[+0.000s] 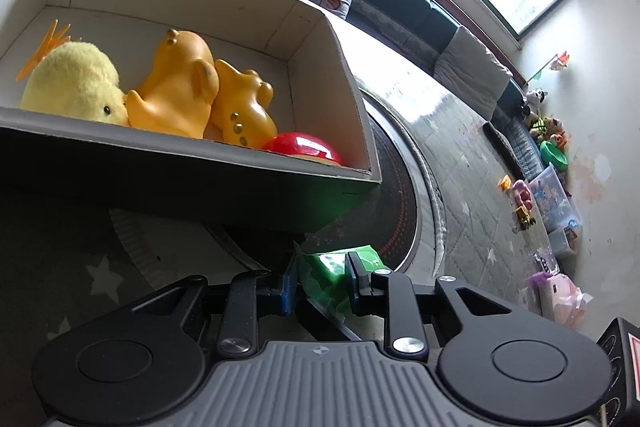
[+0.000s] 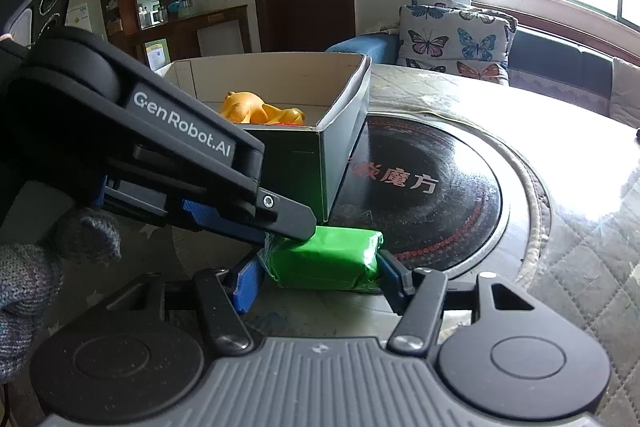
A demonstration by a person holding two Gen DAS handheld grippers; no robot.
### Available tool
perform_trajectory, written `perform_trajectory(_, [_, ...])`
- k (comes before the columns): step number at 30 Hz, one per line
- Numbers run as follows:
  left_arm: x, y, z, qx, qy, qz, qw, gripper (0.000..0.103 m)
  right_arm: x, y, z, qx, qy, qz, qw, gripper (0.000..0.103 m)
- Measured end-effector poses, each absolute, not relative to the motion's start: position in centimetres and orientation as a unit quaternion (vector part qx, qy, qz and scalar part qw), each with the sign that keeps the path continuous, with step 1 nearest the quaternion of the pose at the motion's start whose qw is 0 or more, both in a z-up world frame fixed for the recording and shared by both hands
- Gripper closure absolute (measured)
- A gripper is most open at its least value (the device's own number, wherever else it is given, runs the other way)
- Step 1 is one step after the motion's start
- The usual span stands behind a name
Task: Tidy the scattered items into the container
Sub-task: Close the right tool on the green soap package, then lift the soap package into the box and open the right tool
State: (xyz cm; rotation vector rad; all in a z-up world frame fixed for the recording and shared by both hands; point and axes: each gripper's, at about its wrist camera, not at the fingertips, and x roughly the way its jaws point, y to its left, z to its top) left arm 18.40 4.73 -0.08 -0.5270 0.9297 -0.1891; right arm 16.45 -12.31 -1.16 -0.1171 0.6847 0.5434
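A green wrapped packet (image 2: 326, 259) lies on the table just in front of the cardboard box (image 2: 340, 147). My left gripper (image 1: 322, 281) is shut on one end of the packet (image 1: 326, 275). My right gripper (image 2: 318, 277) has its jaws around the packet's length, both pads touching its ends. The left gripper (image 2: 276, 227) reaches in from the left in the right wrist view. The box (image 1: 192, 155) holds a yellow plush chick (image 1: 72, 83), two orange rubber toys (image 1: 180, 83) and a red round toy (image 1: 304, 147).
The box stands partly on a round black induction plate (image 2: 424, 195) set in the quilted table (image 2: 580, 267). Butterfly cushions (image 2: 456, 35) and a dark sofa lie behind. Toys and plastic bins (image 1: 552, 195) sit on the floor by the wall.
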Motion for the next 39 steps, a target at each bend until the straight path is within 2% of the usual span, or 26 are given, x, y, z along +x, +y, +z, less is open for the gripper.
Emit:
perform_trajectory(12, [14.1, 6.9, 1.8, -0.276, 0.412, -0.085, 0.864, 0.077, 12.8, -10.7, 1.1, -0.084, 0.302, 0.290, 0.904, 0.043])
perform_trajectory(18, [12.8, 8.6, 4.8, -0.276, 0.370, -0.078, 0.884, 0.078, 11.9, -8.8, 3.5, -0.098, 0.260, 0.307, 0.910, 0.043])
perform_trajectory(25, [14.6, 10.7, 7.4, -0.272, 0.329, -0.064, 0.902, 0.079, 14.5, -6.6, 5.8, -0.093, 0.223, 0.315, 0.918, 0.043])
perform_trajectory(39, [20.7, 13.1, 6.1, -0.261, 0.347, -0.035, 0.900, 0.079, 20.6, -4.1, 4.2, -0.058, 0.252, 0.325, 0.910, 0.042])
